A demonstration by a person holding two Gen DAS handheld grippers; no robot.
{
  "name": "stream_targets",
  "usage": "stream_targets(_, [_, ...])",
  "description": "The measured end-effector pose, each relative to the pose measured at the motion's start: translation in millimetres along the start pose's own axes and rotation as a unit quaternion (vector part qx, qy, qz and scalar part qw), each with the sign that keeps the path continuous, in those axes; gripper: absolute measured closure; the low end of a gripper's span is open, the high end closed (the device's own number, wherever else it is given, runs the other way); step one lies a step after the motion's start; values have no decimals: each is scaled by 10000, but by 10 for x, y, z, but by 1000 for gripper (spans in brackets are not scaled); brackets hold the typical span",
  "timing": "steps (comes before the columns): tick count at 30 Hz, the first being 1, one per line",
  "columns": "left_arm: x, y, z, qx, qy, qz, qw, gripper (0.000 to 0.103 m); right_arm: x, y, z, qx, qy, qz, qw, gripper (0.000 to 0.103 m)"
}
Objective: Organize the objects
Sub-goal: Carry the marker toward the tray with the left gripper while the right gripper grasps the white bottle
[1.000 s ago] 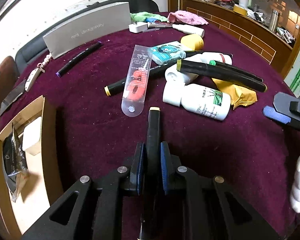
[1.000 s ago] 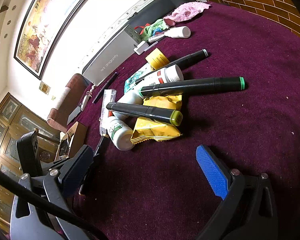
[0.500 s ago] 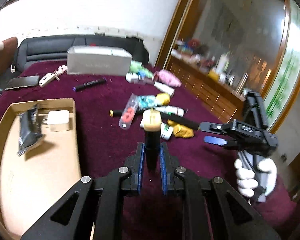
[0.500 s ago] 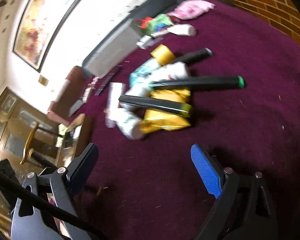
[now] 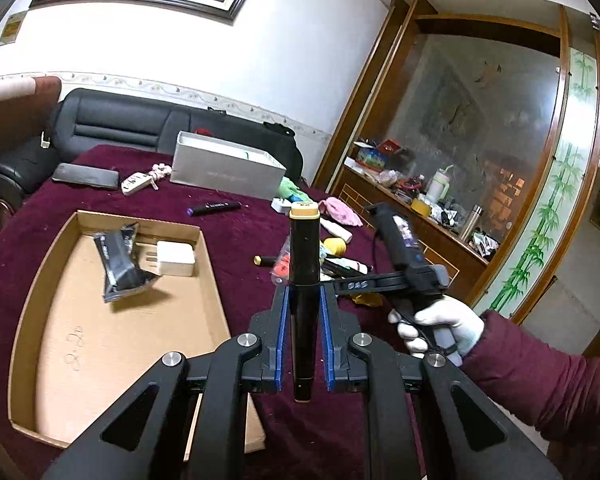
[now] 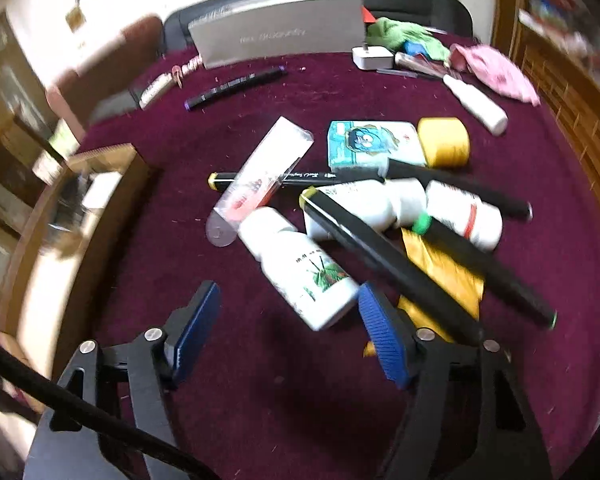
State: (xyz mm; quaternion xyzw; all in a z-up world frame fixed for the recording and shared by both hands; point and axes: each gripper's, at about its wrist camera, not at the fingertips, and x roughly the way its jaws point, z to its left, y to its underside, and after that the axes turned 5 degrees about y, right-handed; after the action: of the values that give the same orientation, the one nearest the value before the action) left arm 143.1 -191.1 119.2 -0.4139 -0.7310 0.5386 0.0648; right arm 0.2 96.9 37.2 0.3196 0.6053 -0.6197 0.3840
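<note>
Your left tool (image 5: 303, 334) is pinching a black marker (image 5: 305, 276) between its blue pads, lifted above the tabletop (image 5: 236, 232). The marker's long axis runs along the fingers, tan cap pointing away toward twelve o'clock, tail toward six. The cardboard tray (image 5: 24, 304) lies at about nine o'clock, holding a black packet (image 5: 120, 264) and a white charger (image 5: 175, 258). To place it well, swing left over a bare patch of tray, lower until the marker lies flat, then release. Your right tool (image 6: 288, 332) is spread wide and holds nothing, hovering just before a white bottle (image 6: 300, 272) at twelve o'clock, beside more markers (image 6: 384, 264) in the pile.
</note>
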Motion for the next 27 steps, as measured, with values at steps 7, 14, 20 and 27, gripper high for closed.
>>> stream_targets(7, [-111, 62, 124, -174, 64, -56, 9998, 91, 185, -155, 173, -656, 665, 85, 9956, 43])
stream_targets(14, [-197, 102, 180, -290, -3, -126, 9995, 91, 385, -241, 288, -837, 756, 386, 9929, 68])
stream_targets(20, [-417, 85, 278, -346, -152, -288, 9989, 91, 160, -115, 266, -344, 423, 194, 9983, 71])
stream_targets(27, [-582, -1, 506, -301, -732, -224, 9966, 91, -370, -114, 551, -6, -798, 53, 9968, 71])
